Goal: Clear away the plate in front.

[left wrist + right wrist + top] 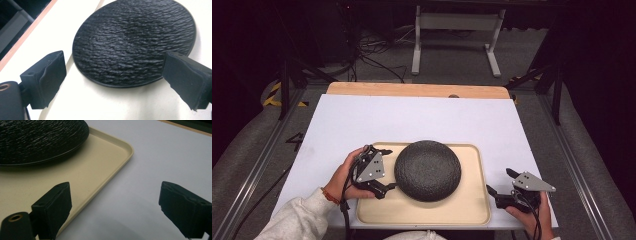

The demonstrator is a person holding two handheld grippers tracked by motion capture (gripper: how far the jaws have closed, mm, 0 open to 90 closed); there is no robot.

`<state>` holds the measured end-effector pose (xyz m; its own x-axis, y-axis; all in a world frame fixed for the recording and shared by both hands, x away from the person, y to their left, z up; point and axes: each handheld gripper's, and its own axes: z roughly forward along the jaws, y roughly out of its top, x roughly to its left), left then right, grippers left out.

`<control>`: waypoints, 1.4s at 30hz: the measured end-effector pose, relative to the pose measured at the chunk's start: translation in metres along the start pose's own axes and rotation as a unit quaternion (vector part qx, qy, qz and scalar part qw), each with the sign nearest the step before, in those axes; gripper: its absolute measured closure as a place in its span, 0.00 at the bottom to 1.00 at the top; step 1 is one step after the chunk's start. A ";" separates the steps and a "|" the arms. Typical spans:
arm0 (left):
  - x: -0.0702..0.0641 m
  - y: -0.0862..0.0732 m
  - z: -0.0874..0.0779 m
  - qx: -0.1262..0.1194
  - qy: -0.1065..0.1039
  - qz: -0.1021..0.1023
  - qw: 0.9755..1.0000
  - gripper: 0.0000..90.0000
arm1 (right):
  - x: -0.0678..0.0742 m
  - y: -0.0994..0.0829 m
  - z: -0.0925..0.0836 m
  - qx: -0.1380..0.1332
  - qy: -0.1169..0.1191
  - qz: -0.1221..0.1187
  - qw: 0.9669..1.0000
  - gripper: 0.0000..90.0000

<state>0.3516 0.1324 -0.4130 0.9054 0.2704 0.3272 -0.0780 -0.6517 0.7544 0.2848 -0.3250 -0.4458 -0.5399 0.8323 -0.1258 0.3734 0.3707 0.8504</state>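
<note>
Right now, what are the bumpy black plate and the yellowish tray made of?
The black plate looks like stoneware or slate-look ceramic with a matte finish; rippled ridges cover its surface and catch only a dull sheen. It could be melamine instead.

The tray looks like smooth moulded plastic: an even cream colour, rounded corners, a raised lip and a soft satin shine.

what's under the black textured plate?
The black plate sits upside down on the beige tray, which lies on the white table. Anything beneath the plate's dome is covered, so it cannot be told.
</note>
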 end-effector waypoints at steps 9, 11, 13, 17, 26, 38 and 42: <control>0.016 -0.017 -0.012 0.004 0.026 -0.026 0.999 0.10 | 0.000 0.000 0.000 0.000 0.000 -0.003 1.000 0.13; 0.018 -0.021 -0.015 0.005 0.033 -0.029 0.999 0.10 | -0.001 -0.001 0.000 0.000 -0.001 -0.003 1.000 0.13; 0.021 -0.024 -0.017 0.006 0.039 -0.033 0.999 0.09 | -0.001 0.000 0.000 0.000 -0.001 -0.003 1.000 0.13; 0.025 -0.033 -0.025 0.007 0.050 -0.044 0.998 0.09 | 0.000 0.000 0.000 0.000 -0.001 -0.006 1.000 0.13; 0.038 -0.064 -0.042 0.023 0.070 -0.083 0.994 0.10 | -0.001 -0.001 0.000 0.002 -0.004 -0.005 1.000 0.13; 0.040 -0.090 -0.050 0.044 0.069 -0.113 0.990 0.09 | -0.003 -0.002 0.001 0.004 -0.005 -0.001 1.000 0.13; 0.043 -0.105 -0.054 0.037 0.063 -0.151 0.986 0.09 | -0.003 -0.003 0.000 0.004 -0.006 0.000 1.000 0.13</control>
<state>0.3757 0.2507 -0.4476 0.8230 0.5436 0.1650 0.2227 -0.5760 0.7865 0.2854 -0.3287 -0.4477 -0.5304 0.8372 -0.1330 0.3796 0.3748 0.8458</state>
